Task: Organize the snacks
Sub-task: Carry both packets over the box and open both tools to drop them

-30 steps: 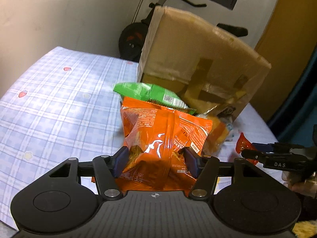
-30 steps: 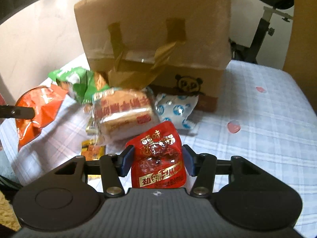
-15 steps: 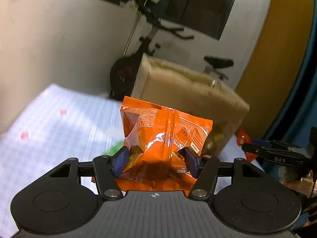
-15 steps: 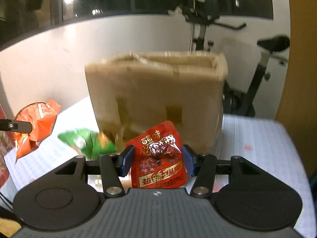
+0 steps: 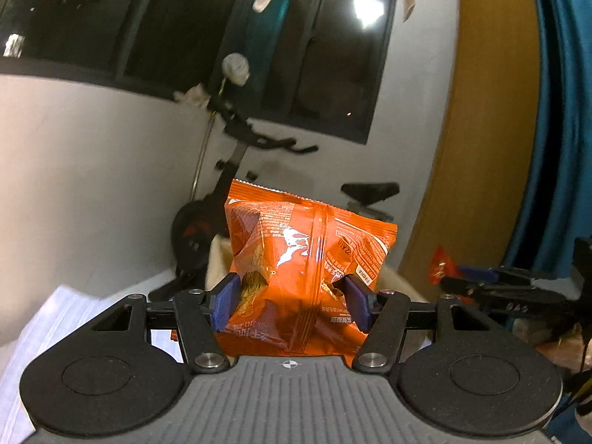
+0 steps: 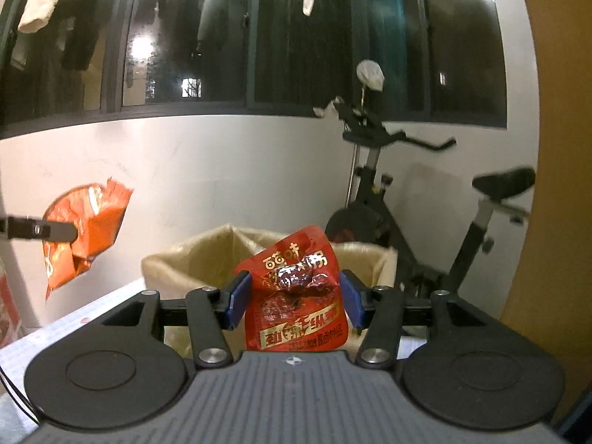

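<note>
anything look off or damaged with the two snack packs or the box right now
Nothing stands out. The orange bag is dented where the left gripper pinches it, and the red packet crumples in the right gripper. No visible tears or spills. The cardboard box stands open.

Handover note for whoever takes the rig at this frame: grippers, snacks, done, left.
Left gripper: shut on the orange snack bag, held in the air.
Right gripper: shut on the red snack pouch, just in front of the open cardboard box.
Done: both snacks picked up.
Left: probably drop both into the box; other snacks are out of view now.
</note>
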`<state>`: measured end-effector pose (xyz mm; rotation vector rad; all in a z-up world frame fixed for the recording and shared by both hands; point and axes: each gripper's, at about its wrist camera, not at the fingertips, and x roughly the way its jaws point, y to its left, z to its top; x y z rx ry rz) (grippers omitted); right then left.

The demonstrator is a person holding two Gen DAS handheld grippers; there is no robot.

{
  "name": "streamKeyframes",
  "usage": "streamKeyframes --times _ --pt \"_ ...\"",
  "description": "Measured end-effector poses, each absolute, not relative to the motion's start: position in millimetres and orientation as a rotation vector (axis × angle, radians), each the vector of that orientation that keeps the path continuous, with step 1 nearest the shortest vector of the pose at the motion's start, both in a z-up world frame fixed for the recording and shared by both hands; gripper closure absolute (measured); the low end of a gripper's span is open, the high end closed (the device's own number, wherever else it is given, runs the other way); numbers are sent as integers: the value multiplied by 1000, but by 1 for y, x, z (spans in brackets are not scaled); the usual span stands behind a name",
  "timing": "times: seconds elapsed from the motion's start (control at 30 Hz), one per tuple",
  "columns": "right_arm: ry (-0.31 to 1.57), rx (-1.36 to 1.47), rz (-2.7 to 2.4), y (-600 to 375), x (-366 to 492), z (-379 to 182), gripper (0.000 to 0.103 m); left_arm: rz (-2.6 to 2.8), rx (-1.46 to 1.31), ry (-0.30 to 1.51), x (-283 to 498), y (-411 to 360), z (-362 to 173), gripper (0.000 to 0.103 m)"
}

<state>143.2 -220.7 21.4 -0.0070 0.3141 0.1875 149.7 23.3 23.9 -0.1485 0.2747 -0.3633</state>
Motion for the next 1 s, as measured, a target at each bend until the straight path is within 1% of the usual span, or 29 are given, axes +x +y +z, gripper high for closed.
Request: streamKeyframes --times 0.27,0.57,0.7,0.73,0.77,0.8,0.83,0.97,1.0 --pt "348 27 187 -221 205 18 49 -370 -119 270 218 -18 38 39" --pt "444 8 142 -208 250 -8 48 -292 25 433 288 -46 13 38" --pt "488 14 125 -208 258 -19 41 -258 126 502 296 -50 -1 36" --pt "490 16 114 -209 257 -21 37 -238 169 504 295 -53 -5 34" --pt "488 19 103 -211 256 -22 35 -224 192 501 296 -51 -6 32" --pt "484 25 98 -213 252 -23 31 -214 209 496 296 -50 -6 26" --pt "478 32 98 -215 250 -23 29 -215 208 490 292 -46 -6 23" --pt "460 73 81 -224 233 -21 28 -233 124 497 297 -26 7 23" --pt "452 88 82 -226 227 -19 28 -242 101 492 287 -18 10 23"
